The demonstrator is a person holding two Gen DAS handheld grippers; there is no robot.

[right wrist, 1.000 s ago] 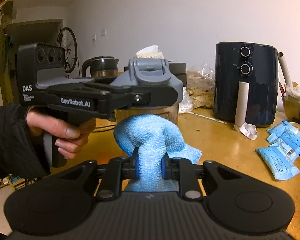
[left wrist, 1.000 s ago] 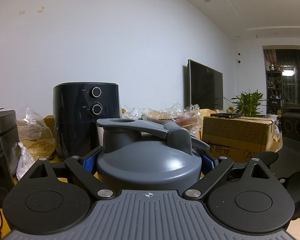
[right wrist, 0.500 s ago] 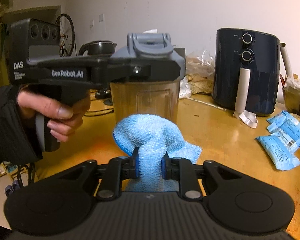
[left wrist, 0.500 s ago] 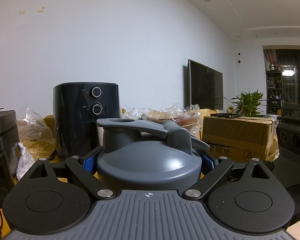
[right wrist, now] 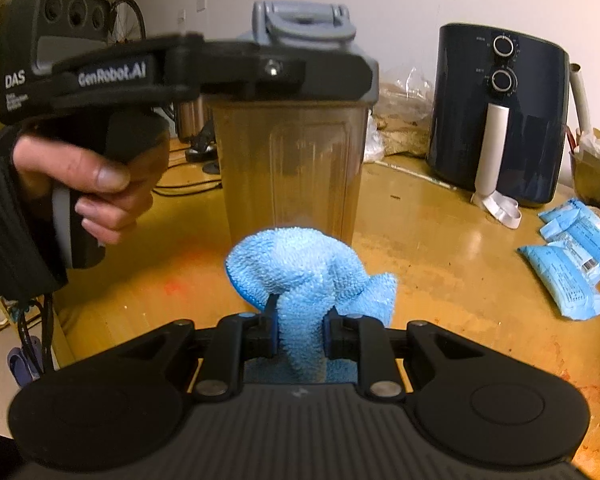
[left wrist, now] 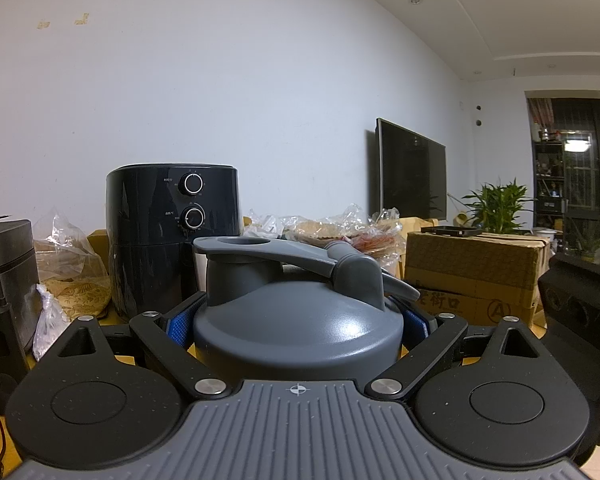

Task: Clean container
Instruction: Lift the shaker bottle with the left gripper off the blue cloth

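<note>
The container (right wrist: 288, 160) is a tall clear tumbler with a grey flip-top lid (left wrist: 296, 320), standing upright on the yellow wooden table (right wrist: 440, 240). My left gripper (left wrist: 298, 322) is shut on its lid, blue pads (left wrist: 180, 322) pressing both sides; in the right wrist view that gripper (right wrist: 260, 72) crosses the lid, held by a hand (right wrist: 96, 184). My right gripper (right wrist: 300, 332) is shut on a bunched blue cloth (right wrist: 304, 268), which hangs just in front of the tumbler's lower wall; contact cannot be told.
A dark air fryer (right wrist: 500, 112) stands at the back right, with blue packets (right wrist: 572, 264) on the table's right side. Plastic bags (left wrist: 68, 276) and a cardboard box (left wrist: 472, 276) crowd the far side. Cables (right wrist: 180, 188) lie behind the container.
My right gripper has sunk and tipped down with the cloth, from level with the lid to the tumbler's lower wall. The left gripper and container have stayed still.
</note>
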